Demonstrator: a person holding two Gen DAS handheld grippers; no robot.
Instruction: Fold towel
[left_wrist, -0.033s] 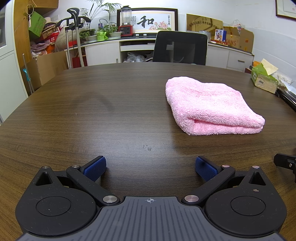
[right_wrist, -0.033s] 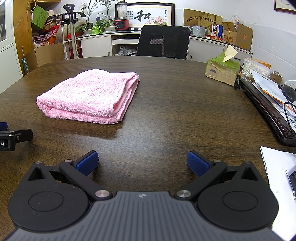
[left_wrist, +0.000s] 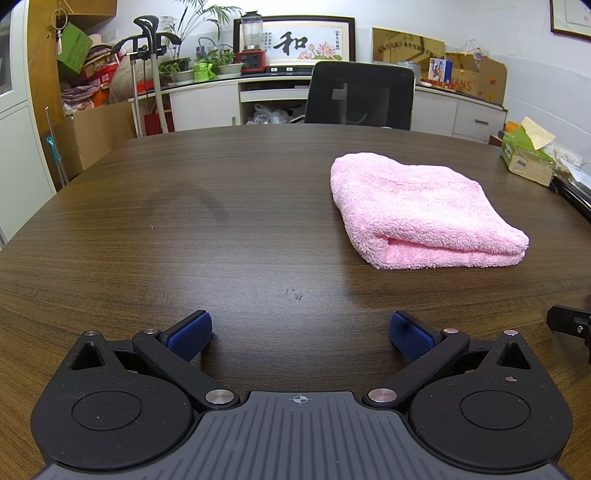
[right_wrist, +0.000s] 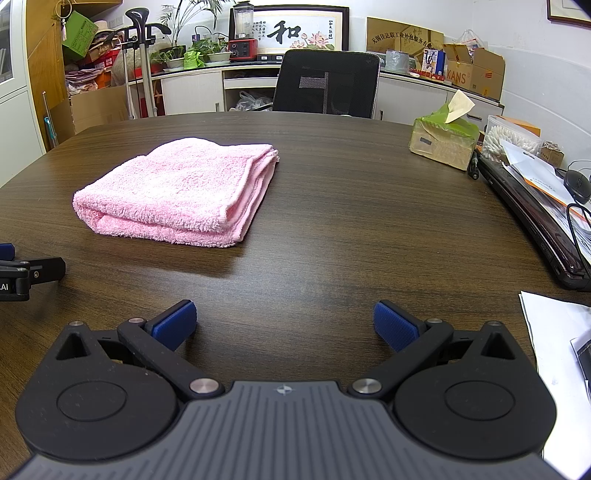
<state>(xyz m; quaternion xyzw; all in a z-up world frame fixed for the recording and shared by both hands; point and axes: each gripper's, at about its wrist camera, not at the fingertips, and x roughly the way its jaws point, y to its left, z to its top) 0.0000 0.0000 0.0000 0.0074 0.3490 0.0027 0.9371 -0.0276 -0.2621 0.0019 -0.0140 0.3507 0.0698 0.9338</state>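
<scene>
A pink towel (left_wrist: 417, 210) lies folded into a thick rectangle on the dark wooden table (left_wrist: 184, 221). In the left wrist view it is ahead and to the right; in the right wrist view the towel (right_wrist: 177, 188) is ahead and to the left. My left gripper (left_wrist: 301, 326) hovers over bare table short of the towel, open, nothing between its blue pads. My right gripper (right_wrist: 284, 317) is likewise open and empty, apart from the towel. Each gripper's edge shows in the other's view: the left gripper (right_wrist: 26, 277) and the right gripper (left_wrist: 570, 323).
A green tissue box (right_wrist: 443, 142) stands at the table's far right. A dark laptop (right_wrist: 535, 221) with papers and a mouse lies along the right edge, and white sheets (right_wrist: 554, 332) lie near my right gripper. A black office chair (right_wrist: 327, 83) stands behind the table.
</scene>
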